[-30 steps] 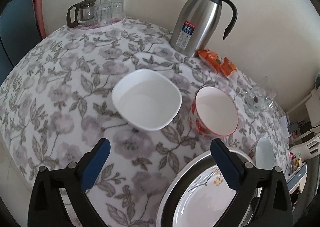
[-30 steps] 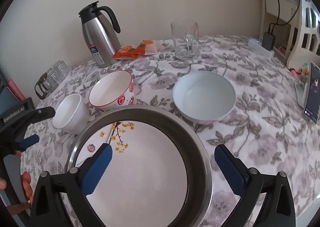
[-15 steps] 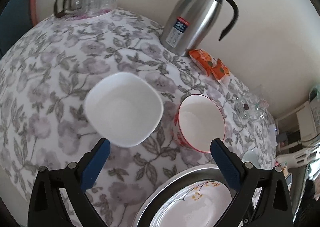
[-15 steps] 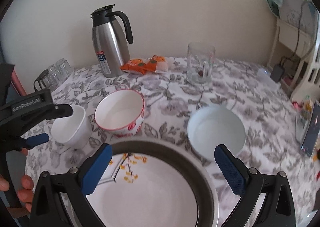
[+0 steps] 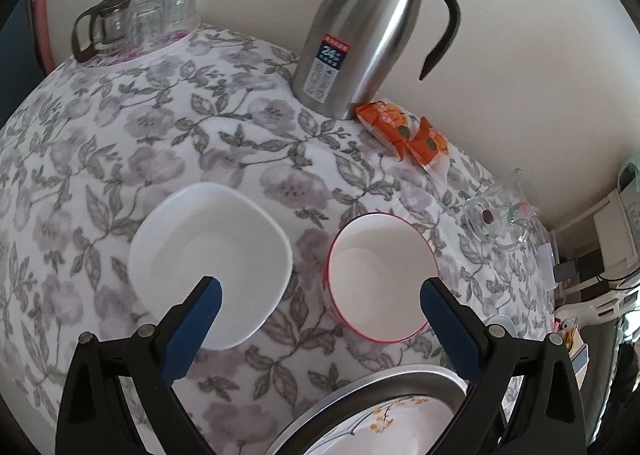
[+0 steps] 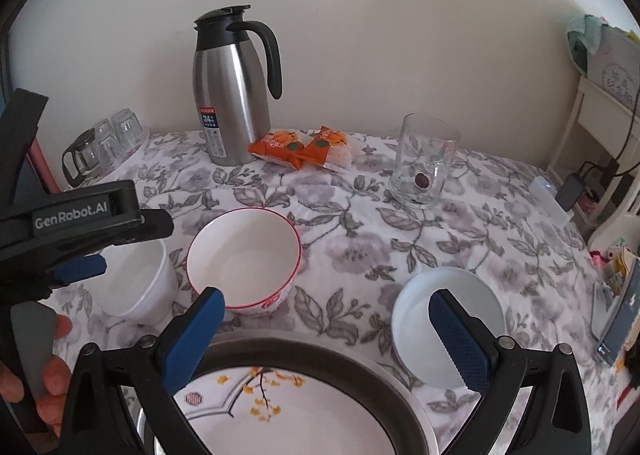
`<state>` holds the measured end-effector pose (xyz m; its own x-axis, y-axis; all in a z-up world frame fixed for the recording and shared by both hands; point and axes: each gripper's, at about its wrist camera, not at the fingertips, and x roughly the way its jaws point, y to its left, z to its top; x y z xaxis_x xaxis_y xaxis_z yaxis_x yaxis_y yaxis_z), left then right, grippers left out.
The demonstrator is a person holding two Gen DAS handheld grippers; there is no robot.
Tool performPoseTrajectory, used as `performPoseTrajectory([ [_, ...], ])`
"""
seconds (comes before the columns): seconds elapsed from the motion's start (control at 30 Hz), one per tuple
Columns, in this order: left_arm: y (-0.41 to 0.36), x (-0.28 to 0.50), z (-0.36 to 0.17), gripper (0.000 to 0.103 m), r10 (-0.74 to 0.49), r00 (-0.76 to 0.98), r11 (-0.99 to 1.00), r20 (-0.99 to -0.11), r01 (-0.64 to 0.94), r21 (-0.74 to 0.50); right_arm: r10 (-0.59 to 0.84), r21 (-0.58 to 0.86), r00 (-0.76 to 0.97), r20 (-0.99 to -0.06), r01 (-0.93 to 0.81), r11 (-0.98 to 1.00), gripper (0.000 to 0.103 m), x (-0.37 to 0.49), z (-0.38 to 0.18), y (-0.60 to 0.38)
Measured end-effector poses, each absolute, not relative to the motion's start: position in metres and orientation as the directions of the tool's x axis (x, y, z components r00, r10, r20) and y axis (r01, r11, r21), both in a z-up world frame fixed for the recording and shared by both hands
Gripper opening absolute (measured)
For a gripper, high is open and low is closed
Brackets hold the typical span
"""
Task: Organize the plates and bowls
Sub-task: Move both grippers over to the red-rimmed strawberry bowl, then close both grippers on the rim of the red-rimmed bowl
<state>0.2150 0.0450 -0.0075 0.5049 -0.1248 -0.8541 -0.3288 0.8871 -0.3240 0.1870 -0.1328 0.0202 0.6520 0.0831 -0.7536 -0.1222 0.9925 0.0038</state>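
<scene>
Since the earlier frames the left gripper (image 5: 318, 297) has come in lower and closer over the square white bowl (image 5: 210, 263), whose near edge now sits behind its left fingertip, while the right gripper (image 6: 326, 309) has drawn back so the plate fills less of its view. Both grippers have their blue-padded fingers wide apart and hold nothing. The square white bowl stands on the floral tablecloth (image 5: 132, 127) just beside the red-rimmed bowl (image 5: 380, 275), the two apart by a narrow strip of cloth. Near the right gripper, the flower-patterned plate (image 6: 280, 411) lies inside a metal basin (image 6: 384, 371), with a pale blue bowl (image 6: 448, 319) just to its right. Farther back stand a steel thermal jug (image 6: 230, 95), orange snack packets (image 6: 300, 147) and a glass mug (image 6: 422, 163). Upturned glasses (image 5: 160, 19) sit at the far left corner. A person's fingers (image 6: 52, 375) grip the left tool's handle.
</scene>
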Motion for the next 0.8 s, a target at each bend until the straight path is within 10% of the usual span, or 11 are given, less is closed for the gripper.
performPoseTrajectory([
  [0.5,0.024,0.248,-0.021,0.053,-0.210,0.483,0.918,-0.850,-0.201,-0.341,0.231,0.188,0.563,-0.793,-0.134,0.973,0.063,0.228,-0.007,-0.135],
  [0.8,0.017,0.263,-0.029,0.045,-0.210,0.487,0.940,-0.848,-0.137,-0.312,0.313,0.296,0.488,-0.815,-0.114,0.948,0.041,0.243,-0.032,-0.128],
])
